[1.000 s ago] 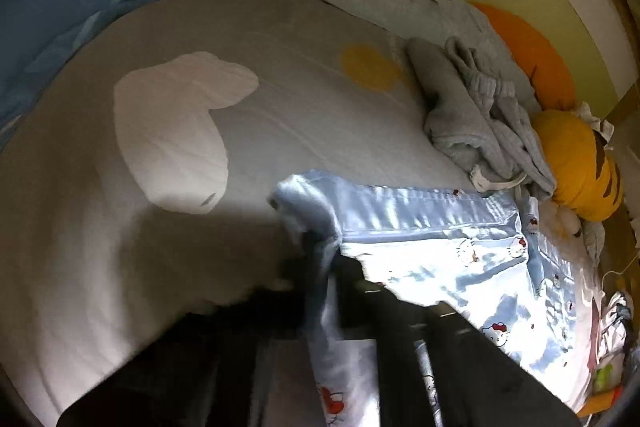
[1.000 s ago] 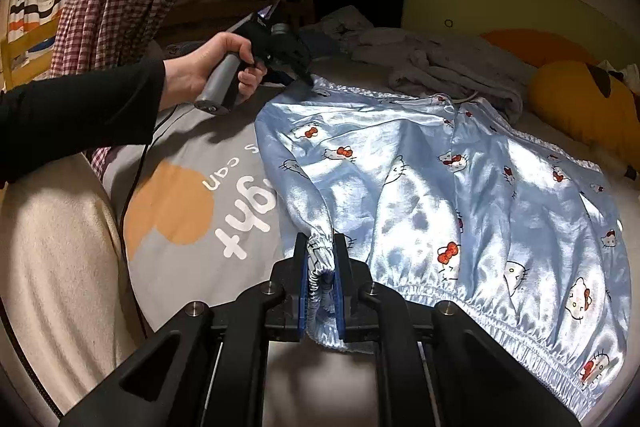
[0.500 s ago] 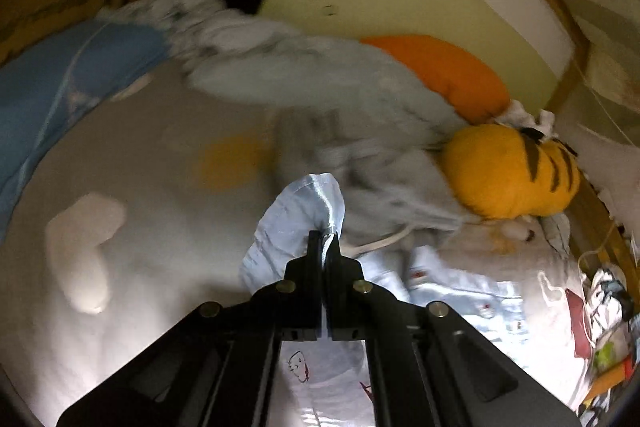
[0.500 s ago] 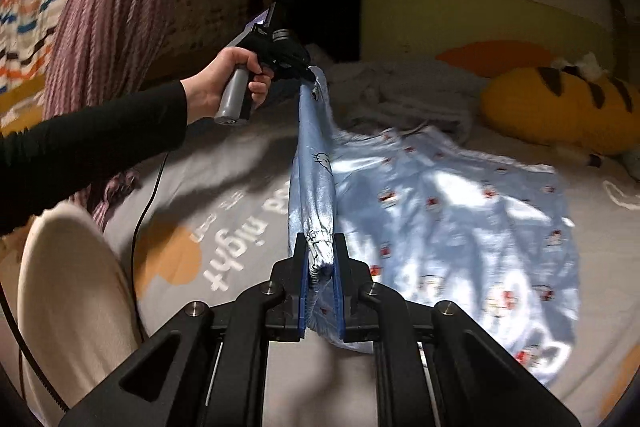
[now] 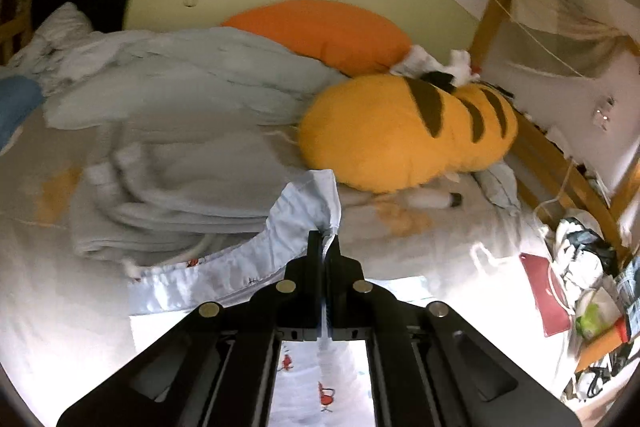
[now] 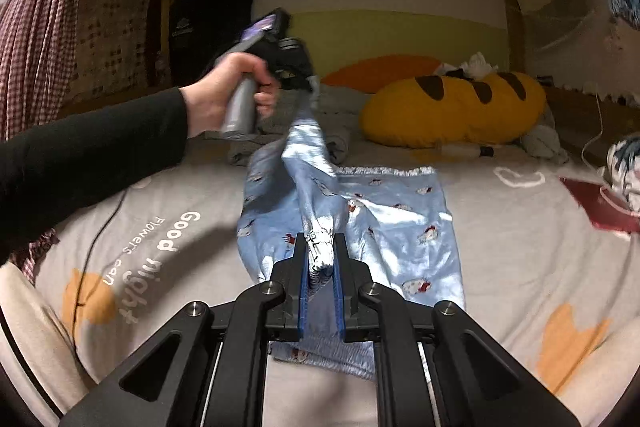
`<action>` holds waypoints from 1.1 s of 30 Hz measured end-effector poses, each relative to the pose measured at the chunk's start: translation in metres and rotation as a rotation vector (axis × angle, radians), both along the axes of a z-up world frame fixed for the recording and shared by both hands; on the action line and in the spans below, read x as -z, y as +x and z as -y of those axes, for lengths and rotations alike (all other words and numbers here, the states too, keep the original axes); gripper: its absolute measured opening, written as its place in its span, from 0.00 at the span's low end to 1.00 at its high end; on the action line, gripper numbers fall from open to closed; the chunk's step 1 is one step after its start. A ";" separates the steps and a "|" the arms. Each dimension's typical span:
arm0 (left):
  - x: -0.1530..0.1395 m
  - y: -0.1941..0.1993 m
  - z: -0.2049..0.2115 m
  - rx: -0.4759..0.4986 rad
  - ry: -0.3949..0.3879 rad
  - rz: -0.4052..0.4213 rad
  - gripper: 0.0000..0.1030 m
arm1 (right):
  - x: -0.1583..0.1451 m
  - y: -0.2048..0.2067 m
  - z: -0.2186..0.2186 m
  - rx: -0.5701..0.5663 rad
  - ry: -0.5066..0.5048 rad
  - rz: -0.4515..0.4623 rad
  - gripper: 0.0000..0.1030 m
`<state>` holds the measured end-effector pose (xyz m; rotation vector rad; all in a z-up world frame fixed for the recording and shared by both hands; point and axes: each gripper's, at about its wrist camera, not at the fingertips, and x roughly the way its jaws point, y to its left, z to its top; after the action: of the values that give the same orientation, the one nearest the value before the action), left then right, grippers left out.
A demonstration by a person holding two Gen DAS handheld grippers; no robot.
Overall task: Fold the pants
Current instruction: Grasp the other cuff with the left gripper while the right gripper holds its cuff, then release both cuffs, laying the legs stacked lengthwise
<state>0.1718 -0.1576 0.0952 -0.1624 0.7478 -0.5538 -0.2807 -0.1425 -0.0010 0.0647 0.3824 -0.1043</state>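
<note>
Pants (image 6: 400,223) lifted further off bed (image 6: 520,267)

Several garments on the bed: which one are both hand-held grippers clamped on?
The shiny light-blue cartoon-print pants, lifted along one edge between the left hand-held gripper and right hand-held gripper. The plain grey clothes lie ungripped behind.

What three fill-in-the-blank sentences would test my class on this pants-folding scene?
1. Both grippers are shut on the satin pants, whose colour is light ____.
2. The yellow plush bears dark ____.
3. The orange pillow lies ____ the plush.
4. The person's left hand has a ____ sleeve.

Missing: blue; stripes; behind; black
</note>
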 end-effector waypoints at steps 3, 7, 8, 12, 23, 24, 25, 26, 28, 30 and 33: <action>0.002 0.007 0.031 0.018 -0.014 -0.022 0.00 | 0.000 -0.004 0.003 0.035 0.016 -0.001 0.09; 0.011 0.017 0.064 0.045 -0.022 -0.064 0.00 | 0.009 0.001 0.014 0.104 0.062 -0.061 0.09; 0.014 0.020 0.074 0.055 -0.022 -0.079 0.00 | 0.012 0.003 0.016 0.117 0.067 -0.075 0.09; 0.028 0.019 0.109 0.100 -0.008 -0.112 0.00 | 0.024 0.010 0.027 0.178 0.088 -0.129 0.10; 0.045 -0.001 0.186 0.218 0.101 -0.047 0.01 | 0.041 0.017 0.049 0.288 0.136 -0.201 0.09; 0.048 -0.002 0.189 0.222 0.115 -0.046 0.01 | 0.041 0.017 0.049 0.296 0.132 -0.202 0.09; 0.052 -0.003 0.192 0.222 0.130 -0.045 0.02 | 0.042 0.017 0.050 0.306 0.134 -0.200 0.10; 0.055 -0.005 0.193 0.222 0.142 -0.042 0.02 | 0.041 0.017 0.052 0.311 0.140 -0.199 0.10; 0.058 -0.009 0.193 0.229 0.155 -0.026 0.17 | 0.040 0.019 0.056 0.322 0.150 -0.203 0.15; 0.057 -0.012 0.188 0.225 0.171 -0.004 0.43 | 0.039 0.019 0.061 0.345 0.149 -0.203 0.20; 0.048 -0.017 0.174 0.202 0.166 0.041 0.49 | 0.037 0.019 0.066 0.373 0.144 -0.195 0.24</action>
<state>0.1550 -0.3321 0.0471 0.0794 0.7708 -0.6812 -0.2620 -0.2085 -0.0384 0.2699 0.5701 -0.4536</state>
